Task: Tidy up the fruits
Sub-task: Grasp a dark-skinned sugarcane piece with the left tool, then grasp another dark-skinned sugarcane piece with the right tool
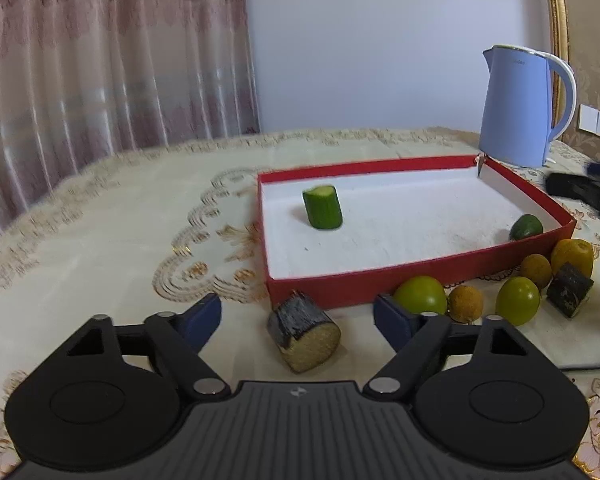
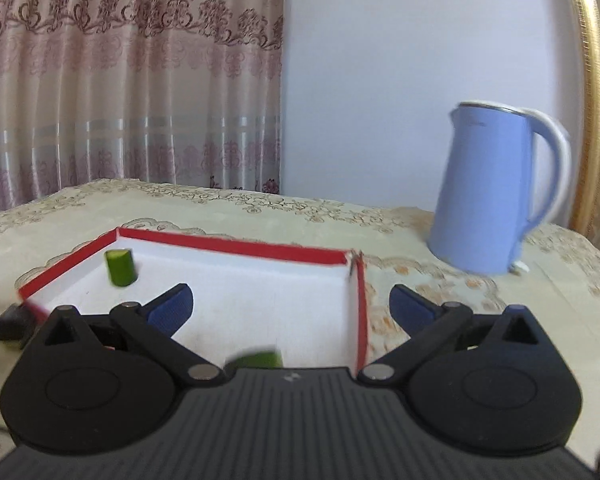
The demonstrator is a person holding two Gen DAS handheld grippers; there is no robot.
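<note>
A home: curtains point(image 2: 120, 92), embroidered tablecloth point(image 1: 120, 208), kettle point(image 1: 518, 108).

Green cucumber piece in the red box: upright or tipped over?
Upright. The cucumber piece stands on one cut end on the white floor of the red box, other cut face up, leaning slightly.

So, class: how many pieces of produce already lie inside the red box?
2. A cut cucumber piece stands upright near the far left corner of the red box; a round green fruit sits against its right wall. The near wall could hide more.
</note>
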